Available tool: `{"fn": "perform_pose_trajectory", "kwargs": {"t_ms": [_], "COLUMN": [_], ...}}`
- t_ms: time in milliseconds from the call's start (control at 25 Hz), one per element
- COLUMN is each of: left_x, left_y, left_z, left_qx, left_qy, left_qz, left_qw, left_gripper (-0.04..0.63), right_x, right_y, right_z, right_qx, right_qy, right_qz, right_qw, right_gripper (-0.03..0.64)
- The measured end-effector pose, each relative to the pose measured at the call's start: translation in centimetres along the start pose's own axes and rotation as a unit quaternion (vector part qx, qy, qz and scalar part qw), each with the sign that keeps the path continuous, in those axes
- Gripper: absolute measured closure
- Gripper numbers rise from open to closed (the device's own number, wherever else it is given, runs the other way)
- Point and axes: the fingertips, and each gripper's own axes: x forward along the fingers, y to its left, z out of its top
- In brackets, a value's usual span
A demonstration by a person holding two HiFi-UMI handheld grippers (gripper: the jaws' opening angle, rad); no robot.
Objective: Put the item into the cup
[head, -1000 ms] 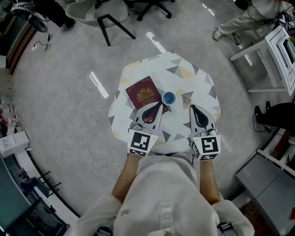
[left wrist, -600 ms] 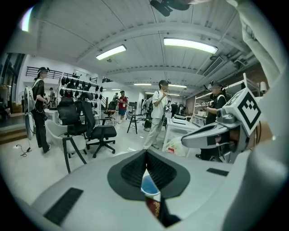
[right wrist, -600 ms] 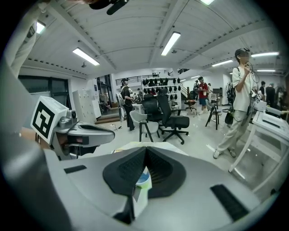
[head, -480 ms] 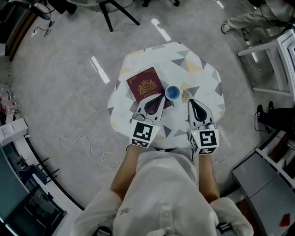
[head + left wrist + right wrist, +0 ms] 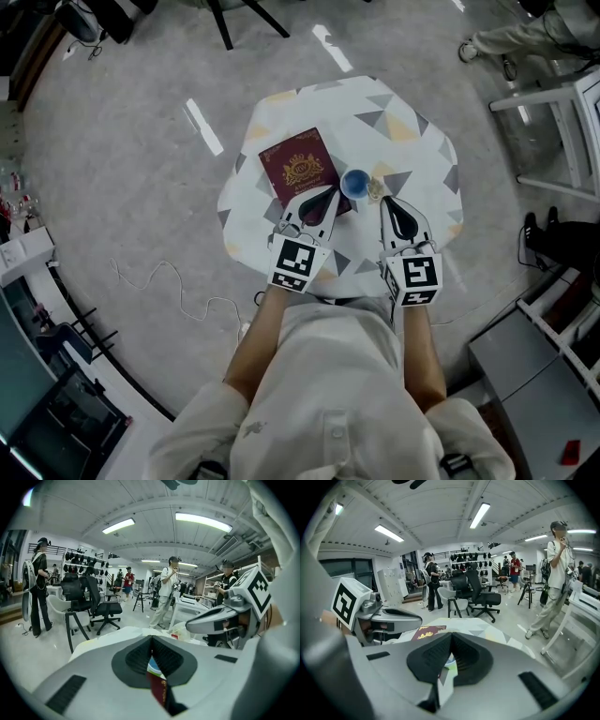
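**Both tongs closed and empty over the triangle-patterned surface [image 5: 412,150]**

The left tongs [image 5: 332,191], jaws together on nothing, sit over the near corner of the maroon gold-crested booklet [image 5: 300,169], with their tips towards the small blue cup [image 5: 354,183]. The right tongs [image 5: 385,201], likewise pressed together and empty, point at the small pale crumpled item [image 5: 376,190]. It lies on the surface just right of the cup and is too small to show its long axis.

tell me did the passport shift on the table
No. The passport keeps its place on the table, left of the cup.
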Motion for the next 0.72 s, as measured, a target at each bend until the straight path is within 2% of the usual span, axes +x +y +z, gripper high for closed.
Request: {"fn": "perform_pose_trajectory", "kwargs": {"t_ms": [720], "left_x": [1.6], "left_y": [0.6], "left_z": [-3.4], "left_qx": [-0.016], "left_qy": [0.031], "left_qz": [-0.005], "left_qw": [0.9994], "left_gripper": [0.583], "right_x": [3.7], "right_y": [0.8], "right_z": [-4.0], "right_qx": [-0.002], "right_qy": [0.051], "right_qz": [0.025], "right_qw": [0.998], "right_gripper": [0.612]}}
